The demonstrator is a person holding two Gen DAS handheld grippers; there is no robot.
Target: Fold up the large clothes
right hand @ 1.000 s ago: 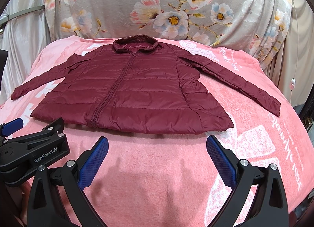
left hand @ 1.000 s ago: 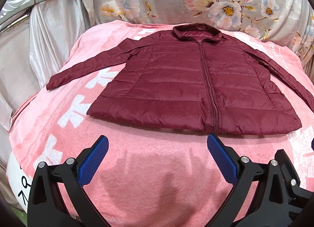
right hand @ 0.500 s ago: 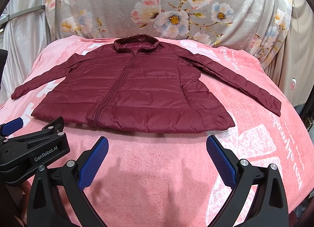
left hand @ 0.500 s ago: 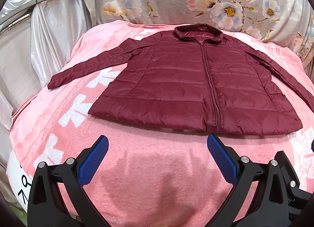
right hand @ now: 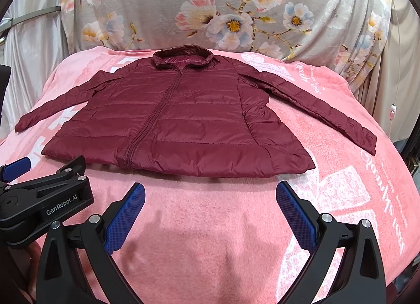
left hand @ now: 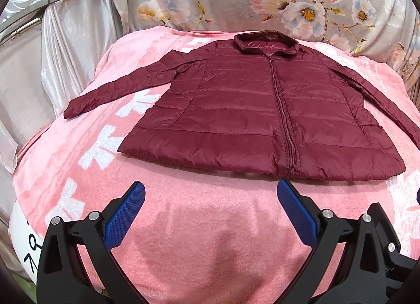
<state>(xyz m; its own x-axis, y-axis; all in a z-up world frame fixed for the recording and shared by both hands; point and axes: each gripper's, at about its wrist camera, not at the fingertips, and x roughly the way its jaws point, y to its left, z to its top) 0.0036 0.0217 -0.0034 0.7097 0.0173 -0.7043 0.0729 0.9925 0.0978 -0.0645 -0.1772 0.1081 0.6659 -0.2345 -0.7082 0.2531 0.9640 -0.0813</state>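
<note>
A maroon quilted jacket (left hand: 252,109) (right hand: 178,117) lies flat and zipped on a pink blanket (left hand: 204,225) (right hand: 215,214), collar at the far side, both sleeves spread outward. My left gripper (left hand: 210,206) hovers open over the blanket just short of the jacket's hem, left of the zipper's end. My right gripper (right hand: 210,206) is open too, near the hem's right half. Nothing sits between either pair of blue pads. The left gripper's body (right hand: 44,199) shows at the left edge of the right wrist view.
A floral grey cloth (left hand: 262,2) (right hand: 223,7) rises behind the blanket. Silvery curtain fabric (left hand: 39,54) hangs at the left. The blanket's edges drop away at the left (left hand: 31,172) and the right (right hand: 393,172). A white cable with a switch (right hand: 392,113) hangs at the right.
Both grippers have crept slightly forward and upward, so the jacket sits a little lower in each view. The jacket itself has not moved, and both grippers stay open.
</note>
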